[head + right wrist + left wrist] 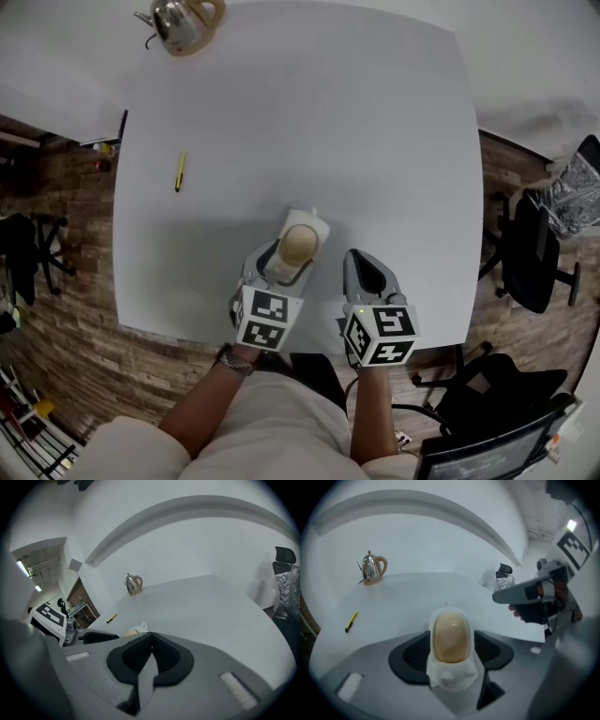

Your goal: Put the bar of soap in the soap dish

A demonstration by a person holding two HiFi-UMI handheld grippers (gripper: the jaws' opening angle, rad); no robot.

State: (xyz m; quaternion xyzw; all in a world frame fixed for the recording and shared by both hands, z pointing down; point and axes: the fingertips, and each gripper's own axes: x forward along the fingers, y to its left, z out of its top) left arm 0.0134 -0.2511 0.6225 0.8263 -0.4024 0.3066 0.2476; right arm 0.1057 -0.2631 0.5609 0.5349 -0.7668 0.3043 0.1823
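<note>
A tan oval bar of soap (299, 244) lies in a white soap dish (316, 223) near the front of the white table (328, 112). In the left gripper view the soap (451, 637) and the dish (452, 679) sit between the jaws of my left gripper (451, 645), which stand wide apart on either side and do not press on the dish. My left gripper (286, 265) is open. My right gripper (363, 262) hovers just right of the dish with its pads (161, 656) closed together and nothing in them. The right gripper view shows only a sliver of the dish (139, 627).
A steel kettle (185, 23) stands at the table's far left corner. A yellow pen (180, 172) lies on the left side. Black office chairs (530, 253) stand off the table's right edge. The table's front edge runs just under both grippers.
</note>
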